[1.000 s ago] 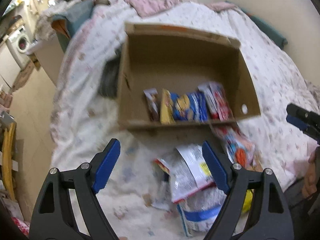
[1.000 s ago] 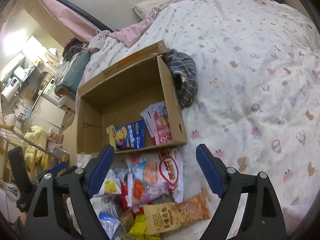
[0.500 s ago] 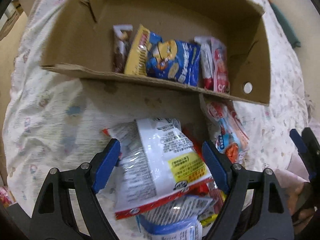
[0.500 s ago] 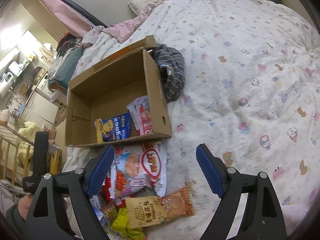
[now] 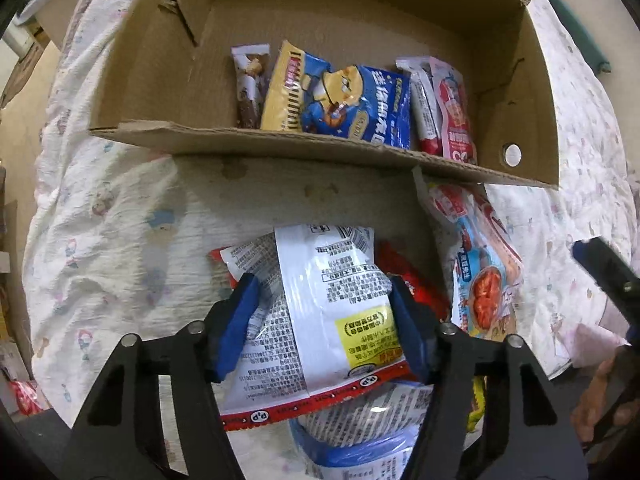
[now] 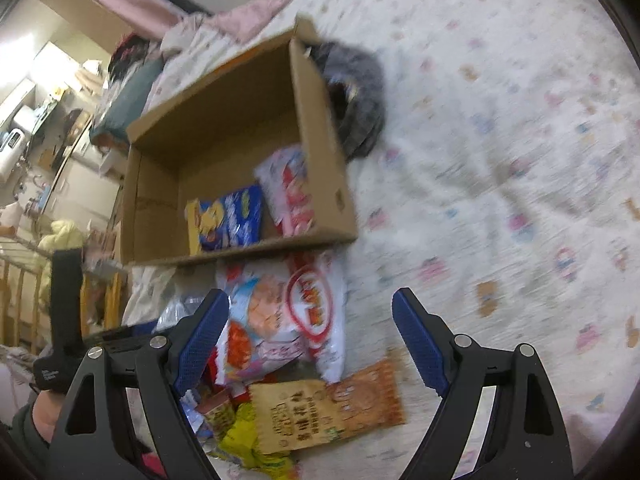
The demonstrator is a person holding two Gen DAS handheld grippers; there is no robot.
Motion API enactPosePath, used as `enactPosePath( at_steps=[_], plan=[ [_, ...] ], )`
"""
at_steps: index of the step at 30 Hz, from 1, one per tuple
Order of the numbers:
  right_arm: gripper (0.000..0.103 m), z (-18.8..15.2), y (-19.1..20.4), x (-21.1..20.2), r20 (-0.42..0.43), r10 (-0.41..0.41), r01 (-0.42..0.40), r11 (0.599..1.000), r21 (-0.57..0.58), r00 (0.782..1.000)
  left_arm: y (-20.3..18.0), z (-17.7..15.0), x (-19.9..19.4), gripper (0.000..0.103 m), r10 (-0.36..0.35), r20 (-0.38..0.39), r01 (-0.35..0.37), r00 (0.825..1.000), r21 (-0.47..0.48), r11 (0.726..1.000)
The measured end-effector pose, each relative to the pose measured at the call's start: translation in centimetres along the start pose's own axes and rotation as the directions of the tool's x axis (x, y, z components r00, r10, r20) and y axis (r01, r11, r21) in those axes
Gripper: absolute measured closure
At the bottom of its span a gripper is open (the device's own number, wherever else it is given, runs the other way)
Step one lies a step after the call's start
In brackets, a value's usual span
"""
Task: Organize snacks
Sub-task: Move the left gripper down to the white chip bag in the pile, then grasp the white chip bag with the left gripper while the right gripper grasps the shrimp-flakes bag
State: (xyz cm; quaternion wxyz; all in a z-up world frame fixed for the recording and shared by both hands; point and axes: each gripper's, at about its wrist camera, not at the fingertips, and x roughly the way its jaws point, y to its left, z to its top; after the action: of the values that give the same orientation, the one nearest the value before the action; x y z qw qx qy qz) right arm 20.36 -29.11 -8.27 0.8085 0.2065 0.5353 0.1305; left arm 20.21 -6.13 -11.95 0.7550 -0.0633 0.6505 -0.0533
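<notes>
While five packets are counted in the cardboard box (image 5: 320,148) only from the left view, the white packet (image 5: 332,312) is being pinched by the closing left gripper (image 5: 324,320); the right gripper (image 6: 310,340) is spread empty.

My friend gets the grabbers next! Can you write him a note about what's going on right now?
Left gripper: closing around the white snack bag, label side up, on top of the pile.
Right gripper: open, empty, above the orange packet.
Done: blue snack bag and red-and-white packets stand along the cardboard box's near wall.
Left: lift the white bag into the box, then the rest of the pile on the bedspread.
</notes>
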Motion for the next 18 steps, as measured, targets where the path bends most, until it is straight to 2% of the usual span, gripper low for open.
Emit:
enactPosePath(
  at_steps=[4,8,10,18],
  plan=[
    [0.017,0.1,0.6,2.0,-0.075,0.045,-0.043,0.999,0.029,0.996,0.9,-0.5,-1.8,0.048,0.000,0.033,-0.001,0.999,0.018,1.000],
    [0.003,0.3,1.0,3.6,-0.117,0.040,-0.035,0.998,0.048,0.992,1.7,-1.0,-3.9,0.048,0.001,0.076,-0.004,0.997,0.036,0.999],
    [0.000,0.3,1.1,4.5,-0.145,0.028,-0.020,0.998,0.056,0.989,2.2,-1.3,-4.7,0.048,0.007,0.096,-0.012,0.995,0.048,0.999],
    [0.000,0.1,2.1,7.4,-0.233,0.001,0.009,0.999,0.044,0.973,4.2,-1.6,-6.4,0.048,0.039,0.158,-0.048,0.987,0.059,0.997]
  ],
)
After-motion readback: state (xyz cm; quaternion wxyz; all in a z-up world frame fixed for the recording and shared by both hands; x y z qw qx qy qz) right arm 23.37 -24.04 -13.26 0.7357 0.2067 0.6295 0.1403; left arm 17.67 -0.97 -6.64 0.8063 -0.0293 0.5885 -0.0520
